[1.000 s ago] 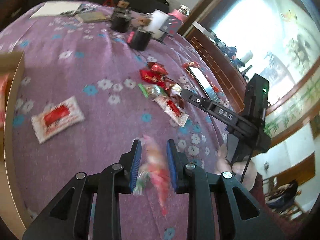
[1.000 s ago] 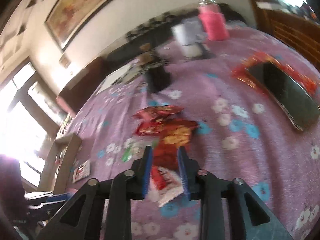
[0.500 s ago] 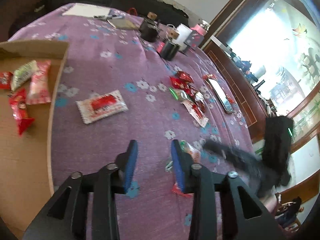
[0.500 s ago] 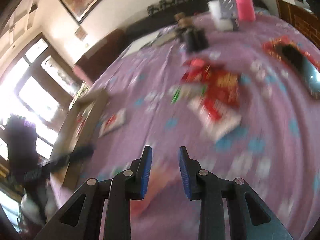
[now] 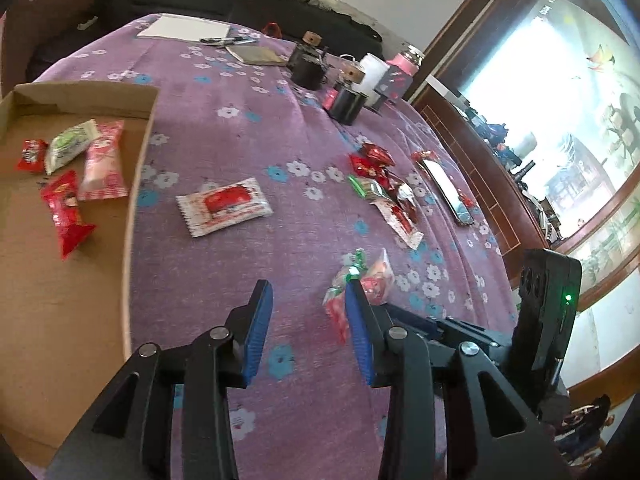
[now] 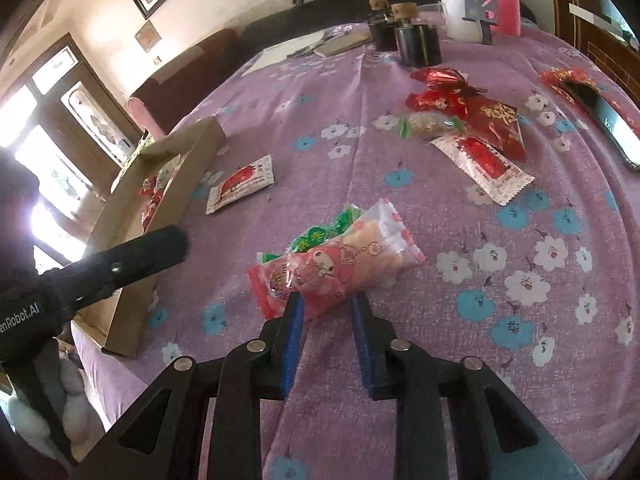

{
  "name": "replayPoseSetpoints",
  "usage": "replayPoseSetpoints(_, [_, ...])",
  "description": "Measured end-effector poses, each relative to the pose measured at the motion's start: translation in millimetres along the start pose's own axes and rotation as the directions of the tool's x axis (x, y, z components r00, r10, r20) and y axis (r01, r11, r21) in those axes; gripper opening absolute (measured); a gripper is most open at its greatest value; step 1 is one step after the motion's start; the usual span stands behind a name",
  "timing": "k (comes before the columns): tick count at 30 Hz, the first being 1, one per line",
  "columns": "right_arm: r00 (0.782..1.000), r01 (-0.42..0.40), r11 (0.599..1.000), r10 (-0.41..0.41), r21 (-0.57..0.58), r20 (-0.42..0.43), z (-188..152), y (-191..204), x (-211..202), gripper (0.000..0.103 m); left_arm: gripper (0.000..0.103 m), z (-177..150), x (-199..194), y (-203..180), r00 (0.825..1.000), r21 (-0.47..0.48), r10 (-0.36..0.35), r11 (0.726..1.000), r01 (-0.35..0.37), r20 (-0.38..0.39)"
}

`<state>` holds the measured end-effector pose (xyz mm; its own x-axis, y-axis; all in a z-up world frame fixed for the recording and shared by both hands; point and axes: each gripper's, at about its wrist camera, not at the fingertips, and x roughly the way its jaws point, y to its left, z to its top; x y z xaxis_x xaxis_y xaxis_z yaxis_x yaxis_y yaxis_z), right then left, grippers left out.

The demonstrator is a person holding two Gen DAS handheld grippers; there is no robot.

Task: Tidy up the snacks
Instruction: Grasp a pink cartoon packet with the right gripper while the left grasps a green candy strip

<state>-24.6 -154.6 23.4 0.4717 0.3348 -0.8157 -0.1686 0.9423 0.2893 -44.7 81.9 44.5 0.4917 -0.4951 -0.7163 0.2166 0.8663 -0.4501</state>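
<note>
A pink cartoon snack packet [image 6: 352,258] lies on the purple flowered cloth on top of a green packet [image 6: 320,232] and a red one [image 6: 270,284]. My right gripper [image 6: 325,304] is open, its fingers on either side of the pink packet's near end. The same pile [image 5: 362,280] shows just right of my left gripper [image 5: 308,292], which is open and empty above the cloth. A cardboard tray [image 5: 138,184] at the left holds several packets. A white and red sachet [image 5: 224,206] lies beside it. More red snacks [image 6: 468,116] lie further back.
A phone [image 6: 612,124] lies at the right on a red wrapper. Black jars [image 6: 418,42], a white cup, a pink bottle [image 6: 504,4], papers and pens stand at the far end. A wooden bed frame runs along the right edge [image 5: 472,152].
My left gripper opened and let the snack packets drop onto the cloth, then drew back left. My right gripper swung from the red snack pile over to the dropped packets.
</note>
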Motion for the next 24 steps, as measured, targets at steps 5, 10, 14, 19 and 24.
replayPoseSetpoints(5, [0.979, 0.202, 0.979, -0.202, -0.012, 0.018, 4, -26, -9, 0.026, 0.035, 3, -4, 10, 1.0, -0.042, -0.008, 0.999, 0.009, 0.021])
replayPoseSetpoints(10, [0.998, -0.068, 0.983, 0.067, 0.172, 0.012, 10, -52, -25, 0.043, 0.038, 4, 1, 12, 0.999, -0.068, -0.031, 0.997, 0.033, 0.034])
replayPoseSetpoints(14, [0.991, -0.137, 0.966, 0.134, 0.218, 0.029, 20, -36, -14, 0.058, 0.038, 3, -4, 13, 0.998, -0.075, -0.035, 0.996, 0.038, 0.047])
replayPoseSetpoints(19, [0.998, -0.059, 0.977, 0.055, 0.204, 0.025, 31, -13, 3, 0.047, 0.038, 3, -14, 20, 0.998, -0.087, -0.032, 0.996, 0.037, 0.061])
replayPoseSetpoints(24, [0.998, -0.058, 0.993, 0.058, 0.104, -0.002, 17, -7, -1, 0.017, 0.038, 3, -19, 20, 0.997, -0.074, -0.045, 0.996, 0.049, 0.058])
